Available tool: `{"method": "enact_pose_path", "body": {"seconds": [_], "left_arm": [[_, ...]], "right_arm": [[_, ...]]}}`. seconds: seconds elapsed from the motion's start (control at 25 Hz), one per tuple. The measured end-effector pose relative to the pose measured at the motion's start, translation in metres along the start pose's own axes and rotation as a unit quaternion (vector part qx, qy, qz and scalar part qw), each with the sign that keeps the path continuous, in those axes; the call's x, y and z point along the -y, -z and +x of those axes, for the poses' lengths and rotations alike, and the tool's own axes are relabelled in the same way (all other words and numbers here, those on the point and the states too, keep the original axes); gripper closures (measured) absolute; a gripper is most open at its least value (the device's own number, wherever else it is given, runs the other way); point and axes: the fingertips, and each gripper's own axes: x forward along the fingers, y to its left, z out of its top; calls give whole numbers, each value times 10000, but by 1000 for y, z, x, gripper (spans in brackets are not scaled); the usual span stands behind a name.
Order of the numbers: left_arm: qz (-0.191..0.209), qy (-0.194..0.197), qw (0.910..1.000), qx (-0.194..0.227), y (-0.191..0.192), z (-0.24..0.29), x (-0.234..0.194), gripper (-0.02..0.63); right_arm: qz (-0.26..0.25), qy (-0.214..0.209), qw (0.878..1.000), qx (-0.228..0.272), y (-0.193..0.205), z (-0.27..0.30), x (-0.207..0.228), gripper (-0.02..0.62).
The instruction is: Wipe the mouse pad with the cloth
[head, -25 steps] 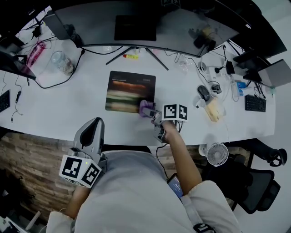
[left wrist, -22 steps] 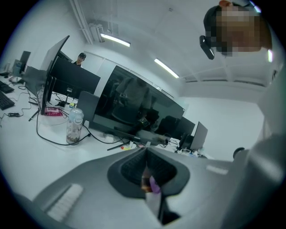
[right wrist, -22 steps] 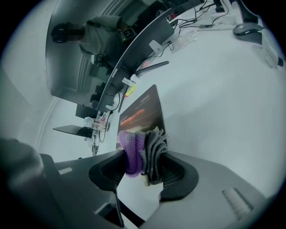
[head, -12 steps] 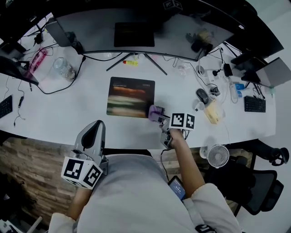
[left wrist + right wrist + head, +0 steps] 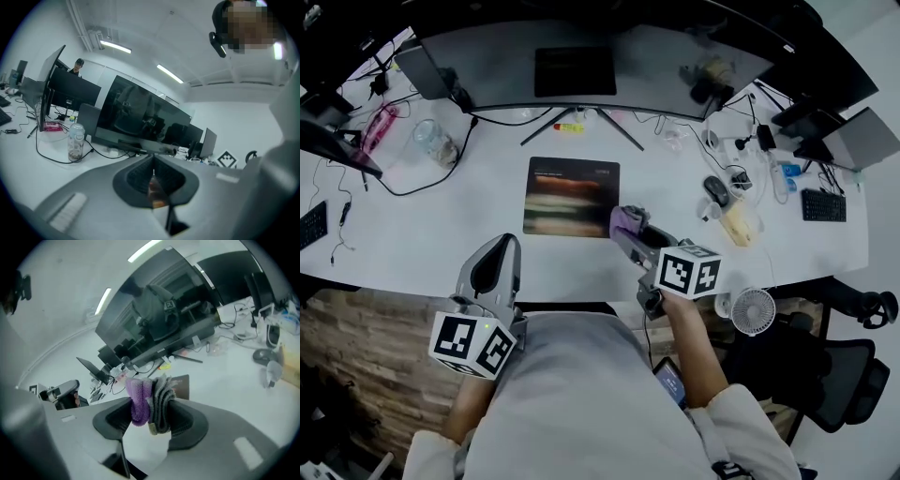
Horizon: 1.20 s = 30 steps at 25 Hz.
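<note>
The dark mouse pad [image 5: 571, 197] lies flat on the white desk [image 5: 441, 225], below the curved monitor; its corner shows behind the cloth [image 5: 183, 385]. A folded purple and grey cloth [image 5: 150, 401] is pinched in my right gripper [image 5: 151, 420], lifted off the desk just right of the pad's near right corner [image 5: 626, 221]. My left gripper [image 5: 492, 272] is held back at the desk's near edge, left of the pad, jaws closed together with nothing between them [image 5: 153, 185].
A curved monitor [image 5: 581, 56] and its stand legs sit behind the pad. A glass jar [image 5: 434, 142] and cables lie far left. A mouse [image 5: 716, 190], cables and small items crowd the right side. A small fan [image 5: 753, 310] hangs below the desk edge.
My right gripper has lifted the cloth off the pad's near right corner and drawn back toward me and to the right. The left gripper stays where it was.
</note>
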Motion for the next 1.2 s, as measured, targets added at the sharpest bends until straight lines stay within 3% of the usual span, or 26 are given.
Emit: {"method": "enact_pose_path", "body": {"seconds": [0.2, 0.48, 0.68, 1.2], "left_arm": [[170, -69, 9998, 48, -5, 1, -2, 606], [317, -151, 9994, 31, -9, -1, -9, 606], [885, -244, 9957, 134, -15, 2, -6, 606], [955, -302, 9949, 118, -18, 1, -23, 606]], "right_arm": [[-936, 135, 9938, 586, -26, -29, -37, 380], [-1402, 416, 9806, 1305, -53, -57, -65, 380], [-1410, 535, 9776, 1466, -51, -62, -68, 387], [-1569, 428, 9732, 1626, -59, -75, -82, 400]]}}
